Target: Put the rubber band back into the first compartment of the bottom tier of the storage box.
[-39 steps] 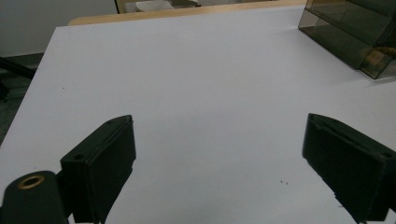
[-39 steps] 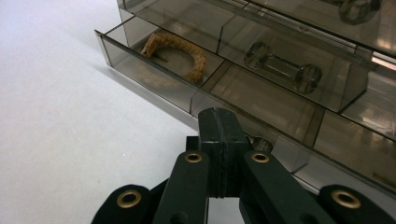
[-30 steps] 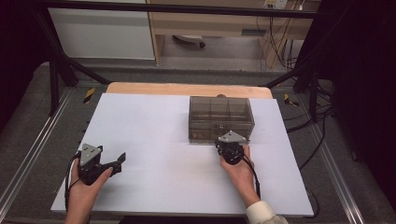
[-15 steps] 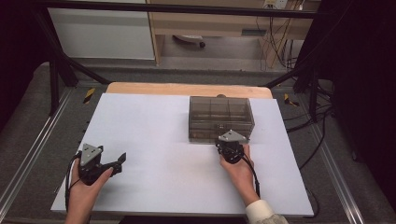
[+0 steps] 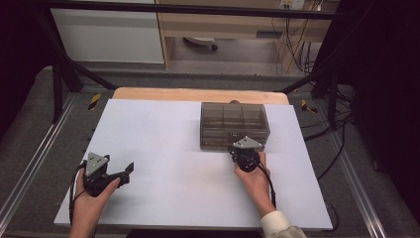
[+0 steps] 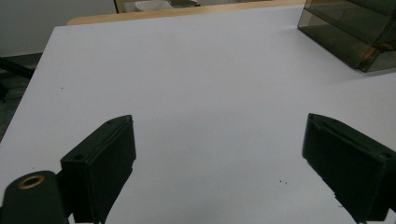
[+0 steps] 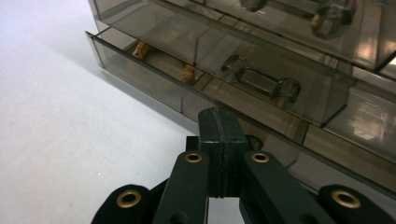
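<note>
Two tongs on the table [image 5: 163,129], one per hand. We count one smoky clear drawer box [image 5: 233,124] and nothing else loose on the white sheet.

Left tongs [image 5: 126,172]: jaws spread wide, nothing between them, bare white table ahead in the left gripper view [image 6: 219,154]. The box sits far ahead and off to the right of these tongs [image 6: 359,32], well apart.

Right tongs [image 5: 246,148]: jaws pressed together, pads flat against each other [image 7: 219,140], gripping nothing that we can see. Tip sits right at the box's front face; whether it touches the front we cannot tell.

Box, as seen from the right tongs [image 7: 261,60]: a lower drawer [image 7: 154,70] stands slightly pulled out, just ahead and to the left of the tip. We count two small tan pieces inside it, one [image 7: 140,48] farther left, one [image 7: 187,73] nearer the tongs. One clear knob handle [image 7: 261,81] sits directly above and beyond the tip. A second handle [image 7: 334,18] shows on a drawer higher up.

Divider walls are visible through the box top in the high view; compartment count unclear.
</note>
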